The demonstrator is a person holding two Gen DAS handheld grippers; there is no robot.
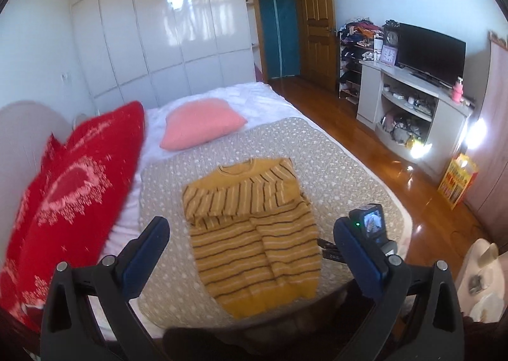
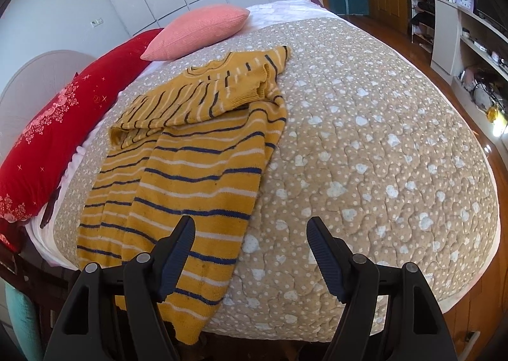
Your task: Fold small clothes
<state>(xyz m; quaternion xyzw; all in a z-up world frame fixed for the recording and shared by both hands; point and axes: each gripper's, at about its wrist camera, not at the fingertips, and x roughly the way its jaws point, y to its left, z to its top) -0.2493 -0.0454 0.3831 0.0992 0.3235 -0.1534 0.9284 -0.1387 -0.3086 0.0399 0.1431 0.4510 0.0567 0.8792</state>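
sweater [image 2: 177,170] flat on the quilt [image 2: 365,145], both sleeves already crossed over its chest, so hem fold looks next | my left tongs [image 1: 250,253] and right tongs [image 2: 250,243] gape wide, empty, poised at sweater's hem

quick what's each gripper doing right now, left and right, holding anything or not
Left gripper: open, holding nothing; the yellow striped sweater lies on the bed beyond it.
Right gripper: open, holding nothing, above the sweater's edge.
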